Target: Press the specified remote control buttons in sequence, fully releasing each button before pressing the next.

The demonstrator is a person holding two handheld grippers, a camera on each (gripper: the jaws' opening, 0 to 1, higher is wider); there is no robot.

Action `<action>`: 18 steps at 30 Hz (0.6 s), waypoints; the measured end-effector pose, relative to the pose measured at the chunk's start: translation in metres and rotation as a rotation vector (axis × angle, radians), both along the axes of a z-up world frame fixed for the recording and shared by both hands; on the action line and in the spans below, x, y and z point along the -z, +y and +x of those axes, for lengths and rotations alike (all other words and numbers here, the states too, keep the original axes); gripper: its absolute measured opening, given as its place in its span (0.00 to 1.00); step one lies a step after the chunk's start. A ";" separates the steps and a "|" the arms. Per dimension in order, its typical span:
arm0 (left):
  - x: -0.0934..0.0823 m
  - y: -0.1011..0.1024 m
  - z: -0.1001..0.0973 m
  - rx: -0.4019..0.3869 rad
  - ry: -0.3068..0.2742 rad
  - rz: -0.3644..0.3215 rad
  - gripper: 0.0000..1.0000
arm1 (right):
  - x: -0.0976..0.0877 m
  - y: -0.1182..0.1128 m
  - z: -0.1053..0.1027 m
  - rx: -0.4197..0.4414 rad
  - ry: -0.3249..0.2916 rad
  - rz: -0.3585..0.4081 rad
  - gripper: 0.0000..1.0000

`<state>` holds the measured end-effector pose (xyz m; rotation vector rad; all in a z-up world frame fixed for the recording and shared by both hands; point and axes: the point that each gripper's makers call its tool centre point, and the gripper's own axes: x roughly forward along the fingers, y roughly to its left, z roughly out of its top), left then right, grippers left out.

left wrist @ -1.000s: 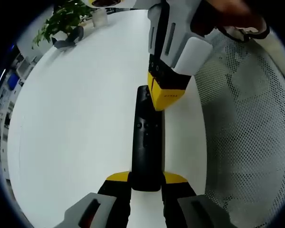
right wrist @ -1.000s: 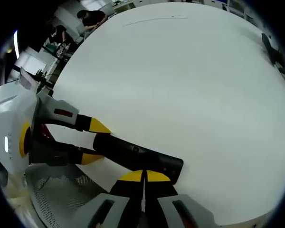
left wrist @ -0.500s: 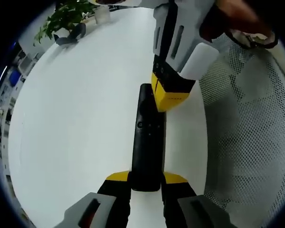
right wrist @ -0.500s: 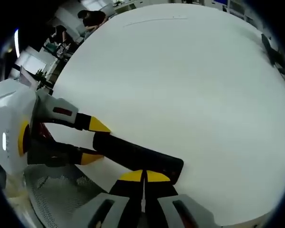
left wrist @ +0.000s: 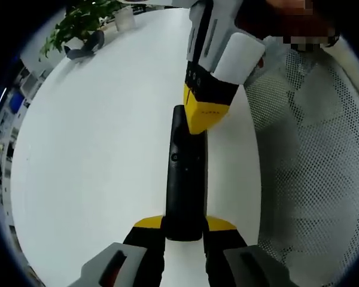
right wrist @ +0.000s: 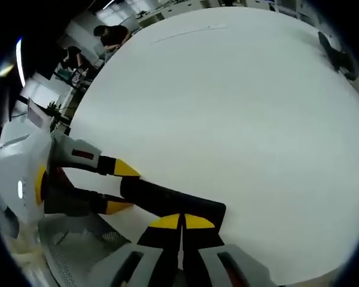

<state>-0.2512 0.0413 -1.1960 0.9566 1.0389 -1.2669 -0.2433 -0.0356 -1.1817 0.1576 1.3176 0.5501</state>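
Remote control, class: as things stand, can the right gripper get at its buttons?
Probably yes. The left gripper clamps the near end of the remote control, leaving its button face bare, and the right gripper, jaws together, already sits over the far end with nothing between. Whether it touches a button cannot be told.

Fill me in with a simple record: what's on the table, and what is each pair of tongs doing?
surface: white table
main item: black remote control, lying flat
left tongs: shut on the remote's near end
right tongs: closed, yellow tips over the remote's far end; contact unclear
background: potted plant at the table's far edge
beside table: white mesh
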 end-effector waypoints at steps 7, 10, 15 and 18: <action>0.000 0.000 0.000 -0.009 0.001 -0.024 0.22 | 0.002 0.007 -0.001 -0.028 0.010 -0.008 0.00; 0.000 0.000 0.000 -0.015 0.001 -0.033 0.22 | 0.003 0.006 0.001 -0.043 0.005 -0.033 0.00; 0.000 0.000 0.001 -0.015 0.004 -0.043 0.22 | 0.004 0.005 0.001 -0.047 0.009 -0.040 0.00; 0.000 -0.001 0.001 -0.013 0.005 -0.043 0.22 | 0.004 0.005 0.001 -0.044 0.012 -0.035 0.00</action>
